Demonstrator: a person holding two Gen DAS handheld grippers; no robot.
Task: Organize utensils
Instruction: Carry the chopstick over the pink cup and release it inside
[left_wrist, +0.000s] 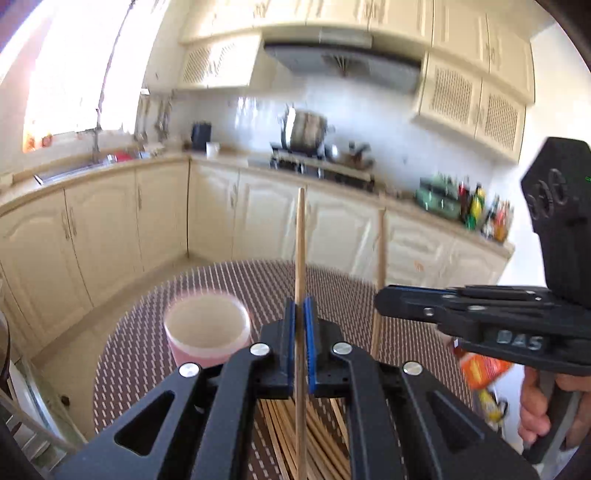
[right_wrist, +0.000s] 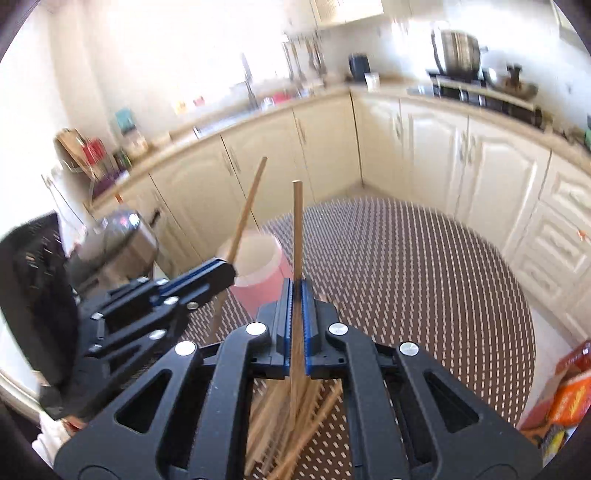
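I see my left black gripper (left_wrist: 300, 332) with bright blue ribbed pads lining its jaws, and my right black gripper (right_wrist: 297, 314) carries the same blue pads. Each holds a pale tan wooden chopstick, one in the left (left_wrist: 301, 240) and one in the right (right_wrist: 296, 236). A heap of tan wooden chopsticks (right_wrist: 295, 424) lies below. The round bench (right_wrist: 424, 277) wears a dark brown cloth patterned with rows of short cream dashes. On it I see a translucent pink plastic cup (left_wrist: 207, 328) with a whitish rim. The kitchen cabinets (left_wrist: 110, 229) are cream. An orange packet (right_wrist: 569, 398) sits at the bench edge.
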